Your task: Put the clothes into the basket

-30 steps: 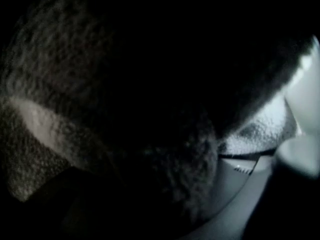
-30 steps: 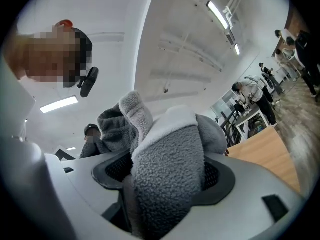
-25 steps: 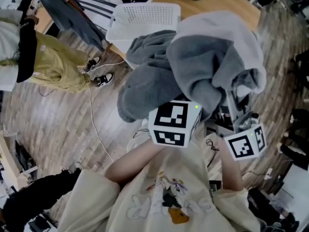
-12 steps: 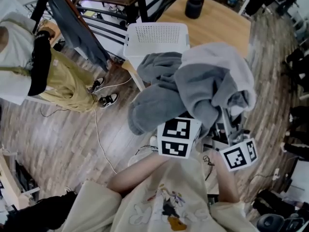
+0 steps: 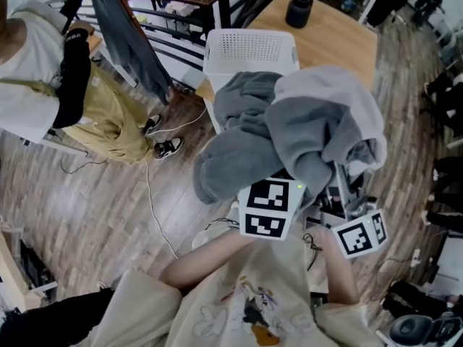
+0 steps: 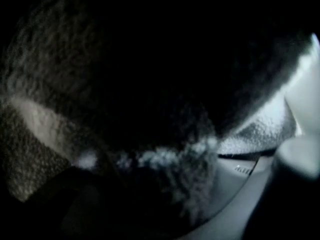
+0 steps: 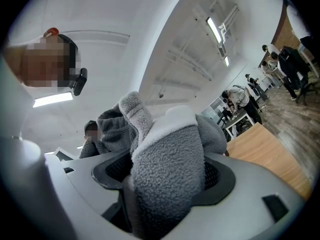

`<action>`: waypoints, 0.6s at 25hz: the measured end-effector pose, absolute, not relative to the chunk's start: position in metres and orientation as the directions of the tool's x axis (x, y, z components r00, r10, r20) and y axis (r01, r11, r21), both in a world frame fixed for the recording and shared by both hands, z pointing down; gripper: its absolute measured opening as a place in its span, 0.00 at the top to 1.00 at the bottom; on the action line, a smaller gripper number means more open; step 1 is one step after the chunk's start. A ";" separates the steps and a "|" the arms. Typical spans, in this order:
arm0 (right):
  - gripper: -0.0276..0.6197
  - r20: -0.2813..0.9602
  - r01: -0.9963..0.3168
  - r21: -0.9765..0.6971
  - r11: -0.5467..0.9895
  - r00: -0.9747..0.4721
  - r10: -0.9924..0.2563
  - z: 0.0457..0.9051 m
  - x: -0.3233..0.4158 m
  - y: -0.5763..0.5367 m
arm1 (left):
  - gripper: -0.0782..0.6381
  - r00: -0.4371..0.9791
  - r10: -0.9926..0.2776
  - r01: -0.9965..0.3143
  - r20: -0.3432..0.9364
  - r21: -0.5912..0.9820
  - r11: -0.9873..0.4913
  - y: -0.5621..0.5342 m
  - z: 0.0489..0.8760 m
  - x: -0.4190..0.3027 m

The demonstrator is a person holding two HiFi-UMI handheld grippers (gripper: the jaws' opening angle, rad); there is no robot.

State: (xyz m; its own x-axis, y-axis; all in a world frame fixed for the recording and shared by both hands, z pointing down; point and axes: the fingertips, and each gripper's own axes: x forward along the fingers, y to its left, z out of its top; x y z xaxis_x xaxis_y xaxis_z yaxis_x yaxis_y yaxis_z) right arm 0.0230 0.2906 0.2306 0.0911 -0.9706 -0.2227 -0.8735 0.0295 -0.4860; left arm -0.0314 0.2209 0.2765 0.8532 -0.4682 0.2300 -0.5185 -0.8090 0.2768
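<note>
**Big grey fleece held up in front of the basket, busy room all around**

The grey fleece is bunched up in the air between the person and the white basket. From the head view its far edge overlaps the basket's near rim. I can't say whether they touch, but it's not inside.

The right gripper is clenched on a thick fold of the fleece, and you can see it stuffed between the jaws. The left gripper is buried under the fabric. Its own camera is nearly black with fuzz pressed up against it, so I can't tell if that claw is biting or loose.

The basket sits at the left corner of a light wooden table, with a dark cup further back on the tabletop. The floor is grey-brown wood plank with a thin white cable snaking across it.

Off to the left stands a bystander in a white top, yellowish trousers and black-and-white sneakers. Next to them a dark garment hangs from a black rail.

The right gripper view looks upward at a white ceiling with strip lights, and a few more people are far off on the right.
</note>
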 end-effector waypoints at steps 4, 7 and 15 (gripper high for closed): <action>0.41 -0.253 -0.881 -0.469 0.057 0.073 -0.965 0.213 0.011 0.291 | 0.72 0.850 -0.487 -0.525 0.200 0.262 -0.810 0.221 0.258 -0.044; 0.41 -0.296 -0.891 -0.446 0.086 0.056 -0.954 0.193 0.005 0.298 | 0.72 0.850 -0.503 -0.527 0.159 0.242 -0.815 0.227 0.238 -0.049; 0.41 -0.362 -0.897 -0.417 0.150 0.012 -0.932 0.162 0.004 0.303 | 0.72 0.831 -0.547 -0.555 0.100 0.208 -0.805 0.230 0.204 -0.051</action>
State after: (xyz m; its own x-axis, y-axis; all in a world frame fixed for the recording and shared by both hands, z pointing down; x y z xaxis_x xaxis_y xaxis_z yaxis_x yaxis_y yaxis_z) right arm 0.0043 0.3028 0.1618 0.0123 -0.9323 -0.3616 -0.8967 0.1498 -0.4166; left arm -0.0514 0.2301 0.2035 0.8311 -0.5471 0.1001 -0.5551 -0.8053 0.2083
